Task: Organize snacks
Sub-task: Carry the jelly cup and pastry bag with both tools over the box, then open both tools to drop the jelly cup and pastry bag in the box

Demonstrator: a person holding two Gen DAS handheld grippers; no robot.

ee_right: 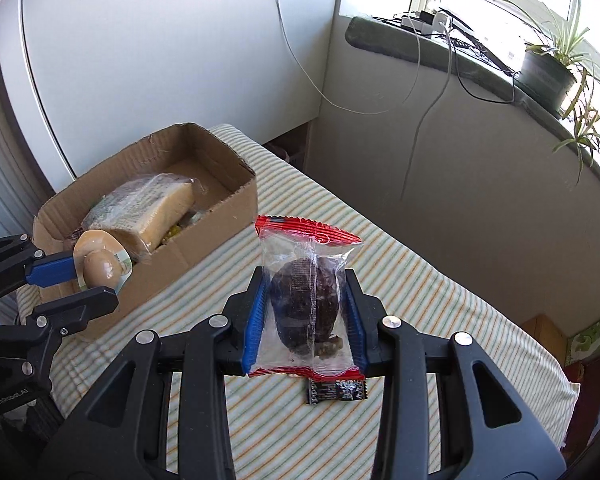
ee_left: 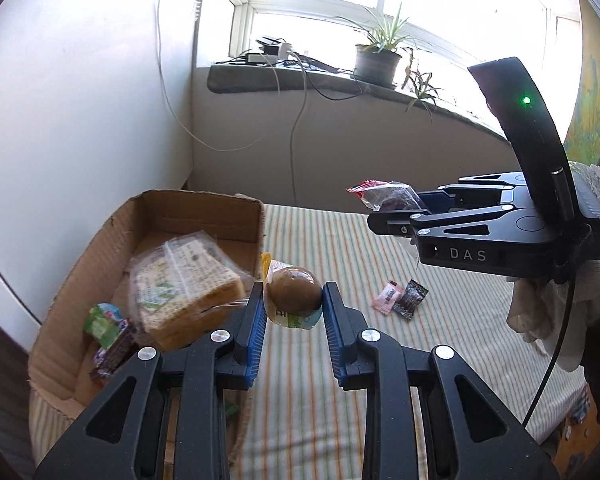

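My left gripper (ee_left: 293,300) is shut on a packaged brown egg (ee_left: 294,293), held above the striped cloth just right of the cardboard box (ee_left: 204,210). It also shows in the right wrist view (ee_right: 94,278) with the egg (ee_right: 100,270) by the box's near wall (ee_right: 188,256). The box holds a wrapped sandwich bread (ee_left: 184,284) and small snacks (ee_left: 108,332). My right gripper (ee_right: 306,312) is shut on a clear red-edged packet with a dark snack (ee_right: 304,300), held above the cloth; the packet also shows in the left wrist view (ee_left: 384,194).
A pink candy (ee_left: 387,297) and a black candy (ee_left: 411,298) lie on the striped cloth (ee_left: 380,360). The black candy (ee_right: 336,391) lies under my right gripper. White cabinet to the left; a windowsill with potted plant (ee_left: 378,60) and cables behind.
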